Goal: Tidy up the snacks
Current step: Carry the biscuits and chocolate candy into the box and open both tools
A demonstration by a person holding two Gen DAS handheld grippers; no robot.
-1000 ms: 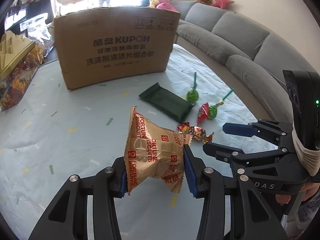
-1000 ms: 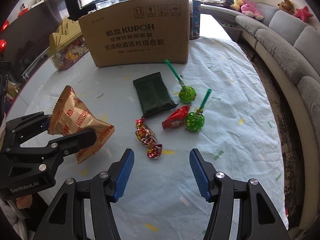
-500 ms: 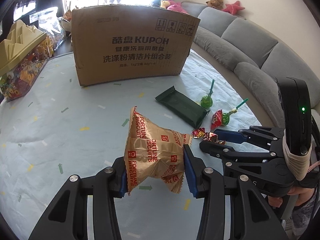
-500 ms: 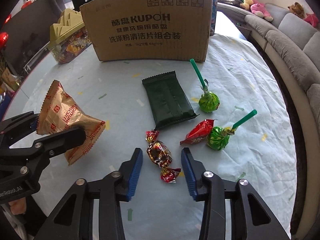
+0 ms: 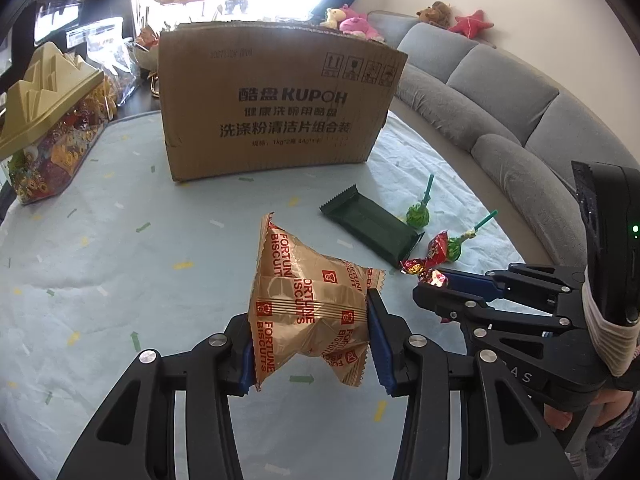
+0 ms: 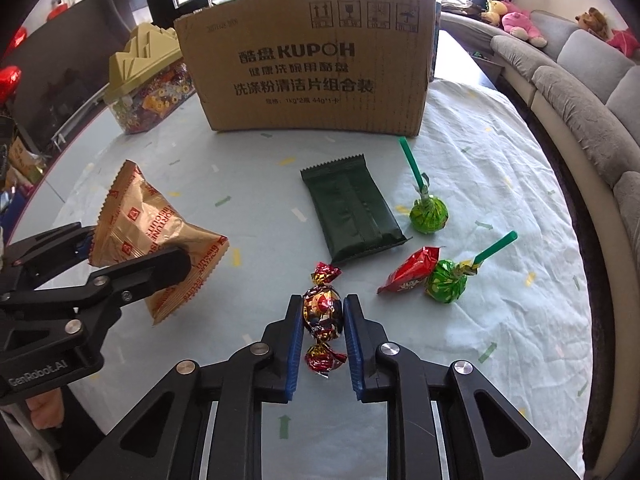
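Observation:
My left gripper (image 5: 310,320) is shut on a gold Fortune Biscuits bag (image 5: 308,304) and holds it above the table; the bag also shows in the right wrist view (image 6: 148,232). My right gripper (image 6: 322,312) is shut on a red-gold twist-wrapped candy (image 6: 322,312), also seen in the left wrist view (image 5: 424,272). On the table lie a dark green wrapped bar (image 6: 352,208), two green lollipops (image 6: 428,212) (image 6: 446,286) and a red wrapped sweet (image 6: 408,276). A brown cardboard box (image 6: 312,64) stands behind them.
A clear container with a gold lid (image 6: 148,80), full of colourful snacks, stands left of the box. A grey sofa (image 5: 520,120) curves along the right of the round table (image 6: 500,360), whose cloth has confetti marks.
My right gripper moved forward over the twist-wrapped candy and closed on it. My left gripper still holds the biscuit bag and moved closer to the box.

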